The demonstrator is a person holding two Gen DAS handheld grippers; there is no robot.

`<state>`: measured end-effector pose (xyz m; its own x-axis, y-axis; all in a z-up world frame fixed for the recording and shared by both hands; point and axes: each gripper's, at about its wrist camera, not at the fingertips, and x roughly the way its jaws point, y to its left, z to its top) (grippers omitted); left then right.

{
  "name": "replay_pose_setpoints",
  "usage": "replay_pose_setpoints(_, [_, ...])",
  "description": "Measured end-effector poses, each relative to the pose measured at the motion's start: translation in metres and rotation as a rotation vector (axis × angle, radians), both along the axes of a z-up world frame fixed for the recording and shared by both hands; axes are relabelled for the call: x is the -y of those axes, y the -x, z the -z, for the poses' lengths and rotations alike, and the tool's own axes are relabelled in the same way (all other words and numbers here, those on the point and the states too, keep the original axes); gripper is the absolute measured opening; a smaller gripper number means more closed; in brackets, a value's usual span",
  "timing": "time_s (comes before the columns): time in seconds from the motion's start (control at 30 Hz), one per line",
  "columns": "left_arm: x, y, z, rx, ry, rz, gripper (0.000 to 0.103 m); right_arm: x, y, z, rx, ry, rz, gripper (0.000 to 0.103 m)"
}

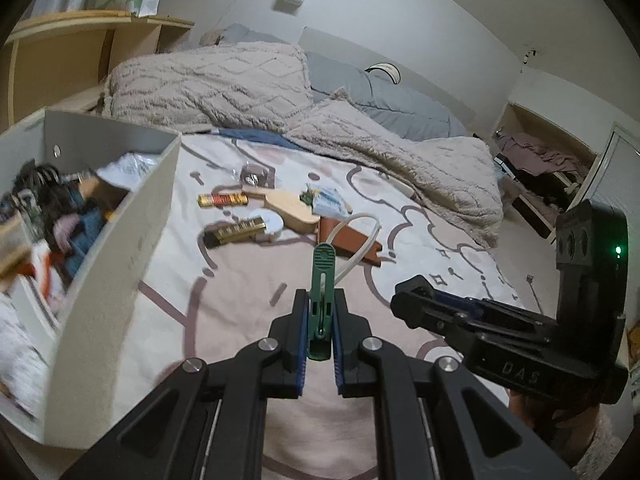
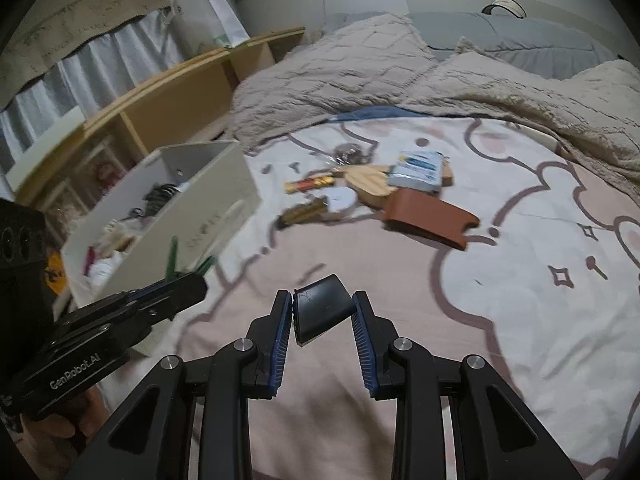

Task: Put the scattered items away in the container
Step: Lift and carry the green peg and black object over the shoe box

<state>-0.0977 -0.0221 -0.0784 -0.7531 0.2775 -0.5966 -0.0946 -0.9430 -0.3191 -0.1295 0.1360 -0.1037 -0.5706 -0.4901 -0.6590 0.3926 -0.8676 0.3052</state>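
My left gripper (image 1: 320,304) is shut on a green clothes peg (image 1: 323,280), which sticks up above the bedsheet. My right gripper (image 2: 323,302) is shut on a small black block (image 2: 322,306), held tilted between its pads. The white open box (image 1: 116,240), holding several items, stands at the left in the left wrist view and shows as the box (image 2: 208,208) left of centre in the right wrist view. Scattered on the sheet lie a brown leather case (image 2: 430,218), a wooden paddle (image 2: 370,184), a blue-white packet (image 2: 418,170), two gold-wrapped bars (image 1: 234,232) and a white round disc (image 1: 270,222).
A beige blanket (image 1: 224,84) and grey pillows (image 1: 384,96) are piled at the head of the bed. A wooden shelf unit (image 2: 180,92) runs behind the box. A white cord (image 1: 362,236) loops over the brown case. The right gripper's body (image 1: 520,332) shows at the right of the left wrist view.
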Motion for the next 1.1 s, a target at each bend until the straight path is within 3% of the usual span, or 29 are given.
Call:
replay_pose_setpoints(0.2, [0.028, -0.009, -0.035, -0.035, 0.035, -0.020, 0.011, 0.024, -0.005, -0.029, -0.038, 0.050, -0.050, 0.031])
replay_pose_setpoints(0.63, [0.083, -0.006, -0.101, -0.127, 0.207, -0.087, 0.011, 0.094, 0.010, -0.089, -0.181, 0.076, -0.146, 0.031])
replay_pose_setpoints(1.1, [0.169, 0.039, -0.107, -0.110, 0.279, -0.182, 0.011, 0.159, 0.056, -0.108, -0.149, 0.121, -0.234, 0.031])
